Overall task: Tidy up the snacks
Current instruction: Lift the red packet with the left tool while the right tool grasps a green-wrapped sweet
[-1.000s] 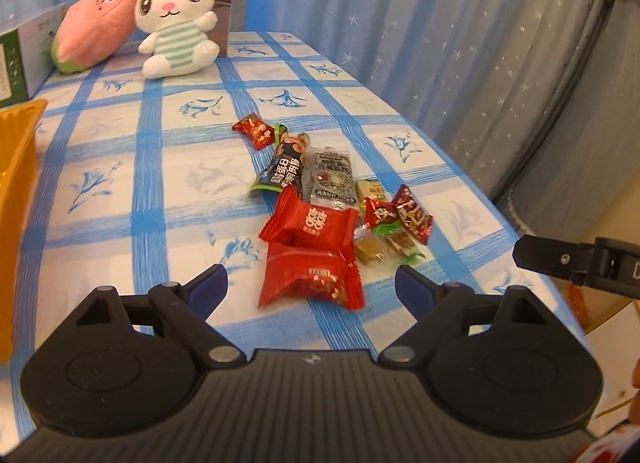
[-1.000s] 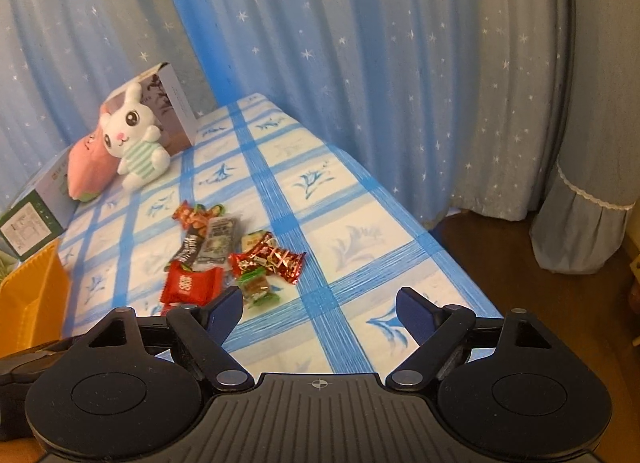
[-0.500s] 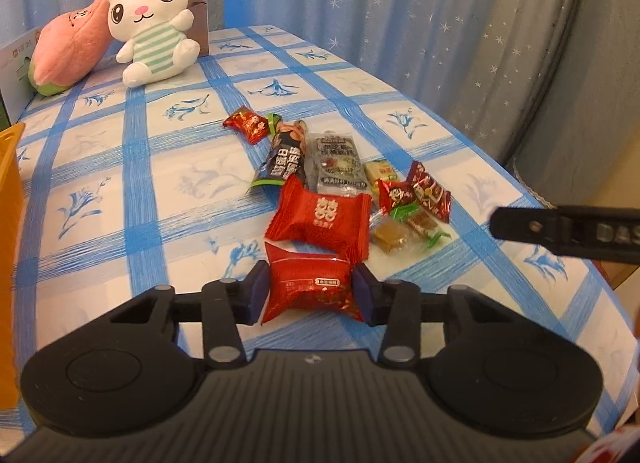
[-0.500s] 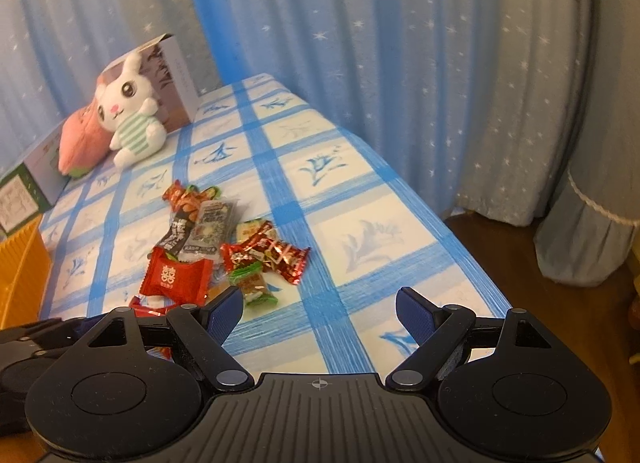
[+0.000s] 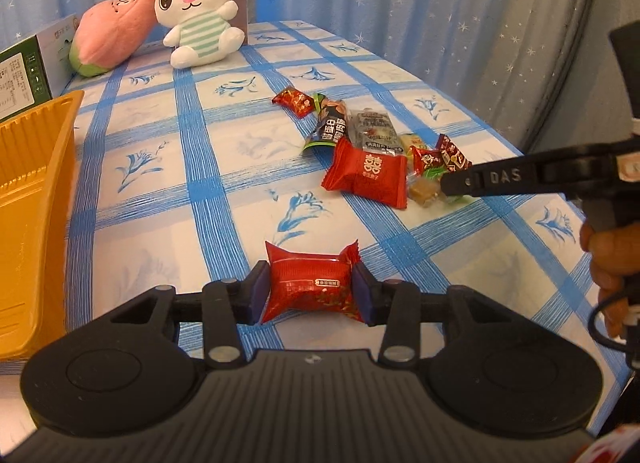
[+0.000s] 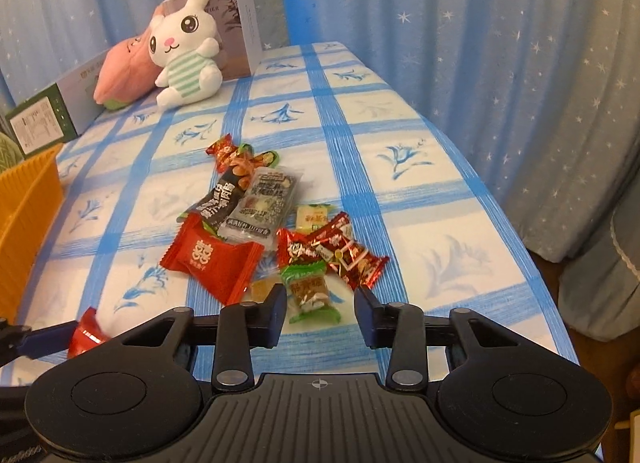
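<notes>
Clamping a red snack packet [image 5: 311, 287], left fingers [image 5: 259, 295]; right fingers [image 6: 276, 313] apart around green candy [image 6: 310, 293].

A red candy packet [image 5: 311, 283] sits low in the centre of the left wrist view, pinched at both ends. The remaining snacks [image 6: 276, 231] lie heaped mid-frame in the right wrist view: a large red packet [image 6: 212, 259], a black bar [image 6: 222, 201], a grey pack [image 6: 266, 199], and a green-wrapped candy [image 6: 310, 291] nearest the bottom.
</notes>
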Demonstrator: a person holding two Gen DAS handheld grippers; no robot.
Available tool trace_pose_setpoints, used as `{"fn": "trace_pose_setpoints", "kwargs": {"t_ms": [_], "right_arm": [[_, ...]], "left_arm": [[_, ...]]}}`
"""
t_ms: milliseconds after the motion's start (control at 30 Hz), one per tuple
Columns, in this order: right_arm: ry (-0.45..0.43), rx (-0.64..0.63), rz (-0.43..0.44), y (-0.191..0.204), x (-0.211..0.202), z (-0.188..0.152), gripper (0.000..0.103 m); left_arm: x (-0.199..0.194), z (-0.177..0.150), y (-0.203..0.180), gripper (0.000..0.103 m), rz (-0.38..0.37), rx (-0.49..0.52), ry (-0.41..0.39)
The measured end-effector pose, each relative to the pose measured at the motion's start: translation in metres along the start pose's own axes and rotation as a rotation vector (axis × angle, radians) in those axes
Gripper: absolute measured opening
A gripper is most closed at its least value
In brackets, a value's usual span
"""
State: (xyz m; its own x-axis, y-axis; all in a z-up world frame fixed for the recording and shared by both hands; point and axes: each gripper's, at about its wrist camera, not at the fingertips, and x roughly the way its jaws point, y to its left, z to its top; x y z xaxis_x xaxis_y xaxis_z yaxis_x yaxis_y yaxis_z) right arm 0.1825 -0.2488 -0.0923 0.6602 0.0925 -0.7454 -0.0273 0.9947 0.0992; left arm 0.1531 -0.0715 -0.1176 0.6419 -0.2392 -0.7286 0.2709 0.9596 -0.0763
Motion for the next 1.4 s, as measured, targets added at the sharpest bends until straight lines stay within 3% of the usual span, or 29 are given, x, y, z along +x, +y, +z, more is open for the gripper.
{"fn": "trace_pose_setpoints", "kwargs": {"t_ms": [533, 667, 767, 1033, 1100, 1400], "right_arm": [[0.013, -0.027, 0.020, 0.005, 0.008, 0.004, 0.031], [0.014, -0.005, 0.006, 0.002, 0.007, 0.003, 0.032], [0.023, 0.004, 0.004, -0.001, 0.007, 0.003, 0.032], [0.038, -0.045, -0.001, 0.007, 0.014, 0.002, 0.031], [0.034, -0.049, -0.012, 0.008, 0.013, 0.001, 0.021], [-0.010, 0.015, 0.036, 0.007, -0.014, -0.004, 0.020]], "left_arm": [[0.011, -0.003, -0.009, 0.064, -0.003, 0.042, 0.008], [0.018, -0.003, -0.011, 0.060, 0.014, 0.048, 0.020], [0.014, -0.003, -0.010, 0.043, 0.016, 0.049, 0.010], [0.004, -0.007, -0.005, 0.042, 0.006, 0.021, 0.014], [0.002, -0.007, -0.004, 0.042, 0.003, 0.014, 0.012], [-0.025, -0.005, -0.001, 0.042, -0.012, -0.018, -0.017]]}}
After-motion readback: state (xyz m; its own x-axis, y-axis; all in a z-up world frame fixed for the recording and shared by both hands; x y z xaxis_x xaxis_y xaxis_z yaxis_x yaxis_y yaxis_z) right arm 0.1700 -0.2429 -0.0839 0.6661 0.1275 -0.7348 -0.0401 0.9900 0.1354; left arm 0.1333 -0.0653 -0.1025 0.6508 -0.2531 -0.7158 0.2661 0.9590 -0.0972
